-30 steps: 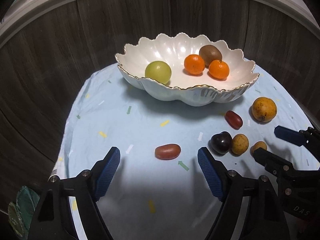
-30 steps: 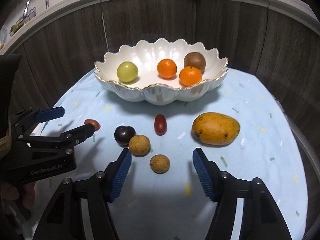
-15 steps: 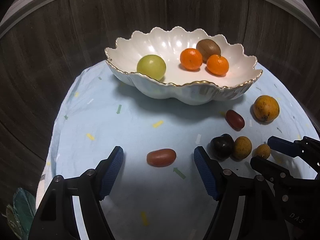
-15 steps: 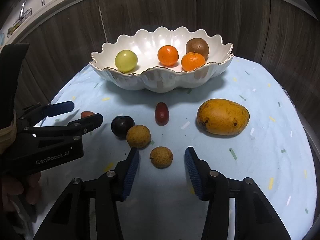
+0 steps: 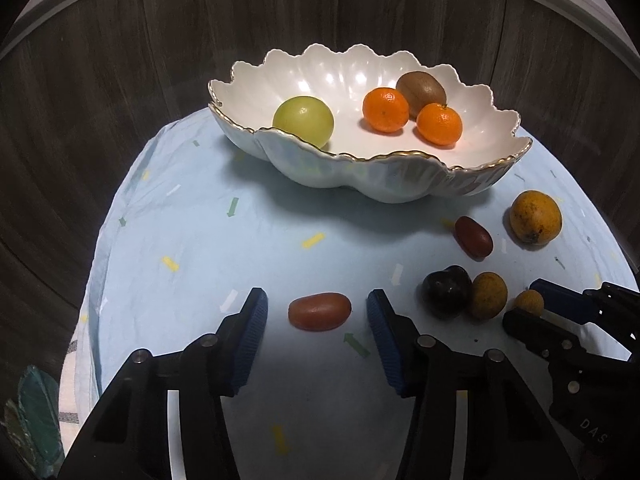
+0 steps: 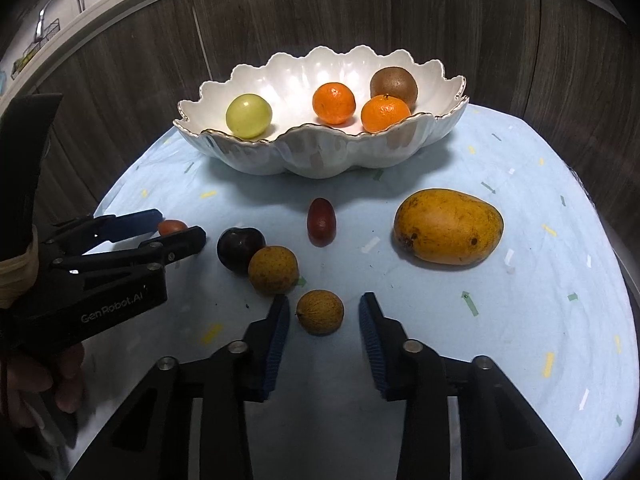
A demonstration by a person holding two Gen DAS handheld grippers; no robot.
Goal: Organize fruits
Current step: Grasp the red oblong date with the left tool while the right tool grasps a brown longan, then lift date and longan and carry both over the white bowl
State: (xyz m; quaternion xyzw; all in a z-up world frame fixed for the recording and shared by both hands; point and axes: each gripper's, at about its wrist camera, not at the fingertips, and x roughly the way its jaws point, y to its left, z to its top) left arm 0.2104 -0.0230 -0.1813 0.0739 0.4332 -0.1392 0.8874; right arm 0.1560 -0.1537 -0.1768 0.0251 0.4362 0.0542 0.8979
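Note:
A white scalloped bowl [image 5: 392, 184] [image 6: 320, 160] at the back of the table holds a green fruit [image 5: 303, 121], two oranges [image 5: 385, 109] and a kiwi [image 5: 421, 87]. My left gripper [image 5: 318, 312] is open, its jaws either side of a red oblong tomato [image 5: 320, 311] without touching it. My right gripper [image 6: 324, 314] is open around a small brown fruit [image 6: 320, 312]. Loose on the cloth lie a dark plum [image 6: 241, 248], a yellow-brown round fruit [image 6: 273, 269], a dark red oblong fruit [image 6: 321, 221] and a mango [image 6: 448, 226].
The round table wears a light blue cloth [image 6: 520, 280] with confetti marks. Dark wood cabinet fronts [image 6: 280, 32] curve behind it. The left gripper [image 6: 132, 236] shows in the right wrist view, the right gripper [image 5: 560, 328] in the left wrist view.
Both grippers have moved forward and down: the tomato now sits between the left jaws and the small brown fruit between the right jaws. The right jaws have narrowed. No fruit has moved.

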